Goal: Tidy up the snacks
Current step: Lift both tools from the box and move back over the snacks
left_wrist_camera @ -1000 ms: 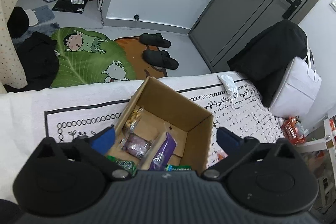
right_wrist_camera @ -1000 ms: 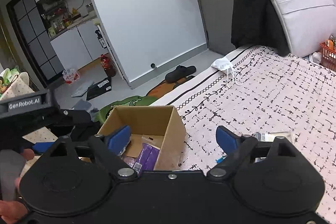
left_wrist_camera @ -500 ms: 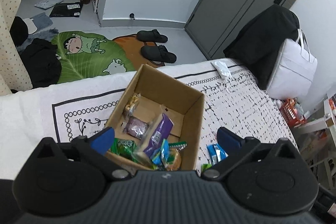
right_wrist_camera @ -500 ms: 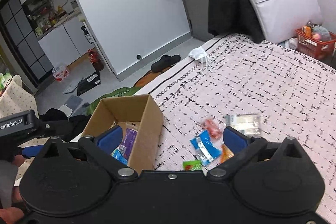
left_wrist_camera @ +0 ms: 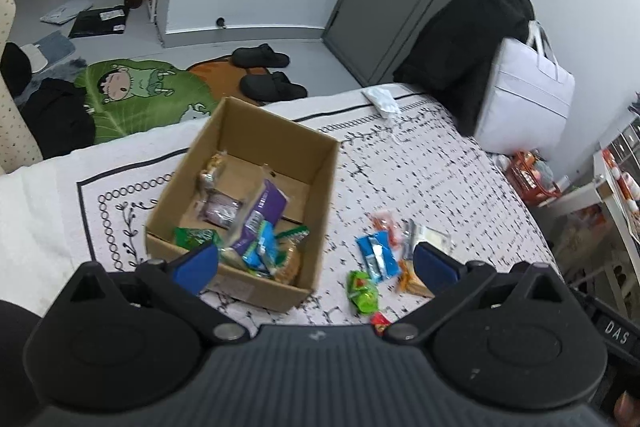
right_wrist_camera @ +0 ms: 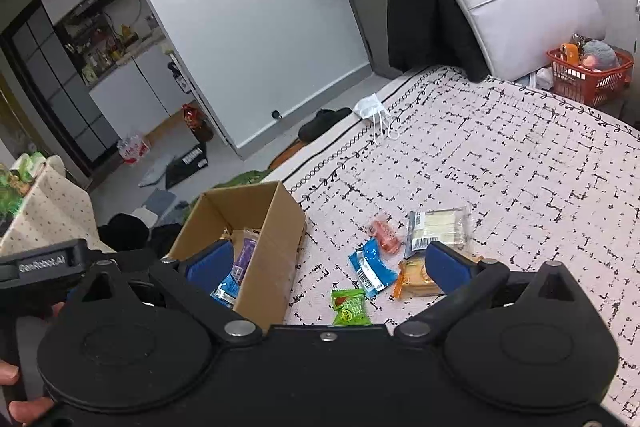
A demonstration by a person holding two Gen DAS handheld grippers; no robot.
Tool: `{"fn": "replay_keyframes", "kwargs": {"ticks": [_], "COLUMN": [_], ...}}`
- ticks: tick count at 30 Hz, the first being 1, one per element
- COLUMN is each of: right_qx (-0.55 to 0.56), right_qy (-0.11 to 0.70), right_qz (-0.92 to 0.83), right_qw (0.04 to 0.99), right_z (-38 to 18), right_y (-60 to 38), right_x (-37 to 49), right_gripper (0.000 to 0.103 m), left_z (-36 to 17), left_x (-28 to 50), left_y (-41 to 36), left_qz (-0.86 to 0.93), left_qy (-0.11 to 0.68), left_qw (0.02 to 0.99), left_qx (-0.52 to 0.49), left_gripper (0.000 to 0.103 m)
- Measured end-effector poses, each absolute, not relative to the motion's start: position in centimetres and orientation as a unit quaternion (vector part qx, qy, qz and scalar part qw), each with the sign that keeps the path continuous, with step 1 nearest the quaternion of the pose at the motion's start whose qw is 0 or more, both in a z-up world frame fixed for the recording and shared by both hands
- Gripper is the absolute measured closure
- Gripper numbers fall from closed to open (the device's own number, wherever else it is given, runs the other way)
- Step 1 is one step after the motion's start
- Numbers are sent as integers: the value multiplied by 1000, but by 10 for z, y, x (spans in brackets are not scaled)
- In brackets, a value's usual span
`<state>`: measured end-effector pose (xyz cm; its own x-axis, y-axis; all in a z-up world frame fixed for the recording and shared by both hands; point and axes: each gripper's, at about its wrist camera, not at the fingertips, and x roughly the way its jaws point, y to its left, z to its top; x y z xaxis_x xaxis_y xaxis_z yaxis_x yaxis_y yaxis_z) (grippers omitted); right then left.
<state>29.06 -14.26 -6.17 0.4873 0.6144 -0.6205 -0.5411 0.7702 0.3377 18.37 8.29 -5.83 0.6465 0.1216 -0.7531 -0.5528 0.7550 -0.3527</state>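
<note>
Left wrist view: snack packets [left_wrist_camera: 256, 227] inside cardboard box [left_wrist_camera: 320, 195]

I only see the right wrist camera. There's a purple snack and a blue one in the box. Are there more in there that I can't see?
Observer: Yes. The left wrist view looks down into the cardboard box, and a green bag lies in its near corner.
Operator: Is any snack outside the box hiding from me?
Observer: One. A small red sweet lies on the blanket, just nearer than the green candy. In your view the gripper's body covers that spot.
Operator: Is the other gripper holding something?
Observer: No. The left gripper is open, with nothing between its fingers.
</note>
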Motion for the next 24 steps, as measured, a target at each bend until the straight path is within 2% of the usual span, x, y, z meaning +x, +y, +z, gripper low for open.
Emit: {"fn": "replay_keyframes", "kwargs": {"ticks": [9, 24], "right_qx": [33, 70], "right_qy": [354, 349], "right_qz": [344, 303], "right_qw": [869, 884], "right_z": [-55, -62], "right_y": [-175, -227], "right_x": [292, 306], "right_gripper": [0, 0], "left_z": [-50, -53], "left_x": [193, 209], "left_y": [48, 0], "left_qz": [168, 139], "left_qy": [377, 385], "left_qw": [871, 880], "left_qx": [-266, -241], "left_gripper": [0, 0]}}
